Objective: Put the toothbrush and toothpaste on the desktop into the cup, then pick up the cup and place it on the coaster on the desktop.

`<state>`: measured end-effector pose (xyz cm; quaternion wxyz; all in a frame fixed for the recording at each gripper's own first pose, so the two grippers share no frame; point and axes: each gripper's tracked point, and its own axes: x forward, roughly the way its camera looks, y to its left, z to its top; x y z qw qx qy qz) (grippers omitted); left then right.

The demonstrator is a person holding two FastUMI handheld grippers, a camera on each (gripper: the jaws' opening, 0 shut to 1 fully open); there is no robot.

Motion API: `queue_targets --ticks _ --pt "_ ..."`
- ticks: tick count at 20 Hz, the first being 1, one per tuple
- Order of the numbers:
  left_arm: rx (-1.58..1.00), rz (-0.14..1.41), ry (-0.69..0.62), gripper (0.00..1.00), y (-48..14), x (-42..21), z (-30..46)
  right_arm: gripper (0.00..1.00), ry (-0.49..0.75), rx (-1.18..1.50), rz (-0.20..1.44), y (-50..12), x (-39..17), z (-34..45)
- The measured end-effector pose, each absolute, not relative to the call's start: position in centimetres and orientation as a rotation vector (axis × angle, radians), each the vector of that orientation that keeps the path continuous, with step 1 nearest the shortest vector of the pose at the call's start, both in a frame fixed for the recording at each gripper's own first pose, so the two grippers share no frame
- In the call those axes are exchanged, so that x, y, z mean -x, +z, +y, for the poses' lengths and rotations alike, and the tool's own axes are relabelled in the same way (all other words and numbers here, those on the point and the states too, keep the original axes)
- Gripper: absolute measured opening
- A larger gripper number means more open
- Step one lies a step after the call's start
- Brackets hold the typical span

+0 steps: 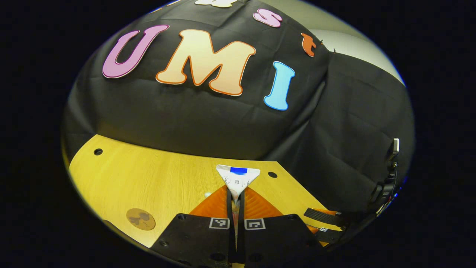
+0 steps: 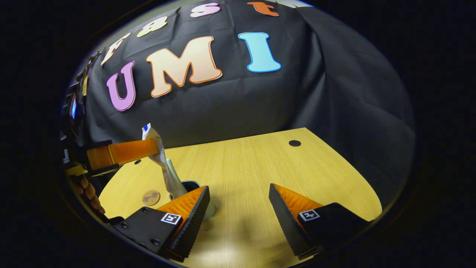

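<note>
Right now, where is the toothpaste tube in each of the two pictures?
Left gripper view: the toothpaste tube sticks up at bottom centre, pinched between that hand-held gripper's own fingers.
Right gripper view: the tube hangs at left, its lower end in the cup.
Shared landmark: the round coaster on the desktop.

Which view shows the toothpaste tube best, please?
The right gripper view: there the toothpaste shows side-on along most of its length, held near its top by the left gripper, lower end at the cup. The left gripper view shows its crimped end.
</note>
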<state>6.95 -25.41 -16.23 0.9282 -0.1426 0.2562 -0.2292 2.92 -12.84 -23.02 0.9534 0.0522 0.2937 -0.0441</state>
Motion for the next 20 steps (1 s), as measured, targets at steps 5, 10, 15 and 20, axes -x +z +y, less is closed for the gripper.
queue_targets --ticks 5,10,15,20 --pt "0.253 0.570 -0.473 0.07 -18.4 -5.7 -26.5 0.99 -0.083 -0.104 0.600 -22.9 -2.8 -13.5" --pt "0.217 0.543 -0.436 0.75 -18.5 -3.7 -25.4 0.98 -0.034 -0.115 0.611 -22.8 -2.9 -12.9" --pt "0.197 0.564 -0.297 0.96 -19.2 -1.5 -21.1 0.99 0.051 -0.116 0.651 -22.7 -3.1 -10.9" --pt "0.126 0.518 -0.171 0.95 -18.1 -0.3 -14.5 0.98 0.154 -0.050 0.738 -23.4 -2.8 -7.6"
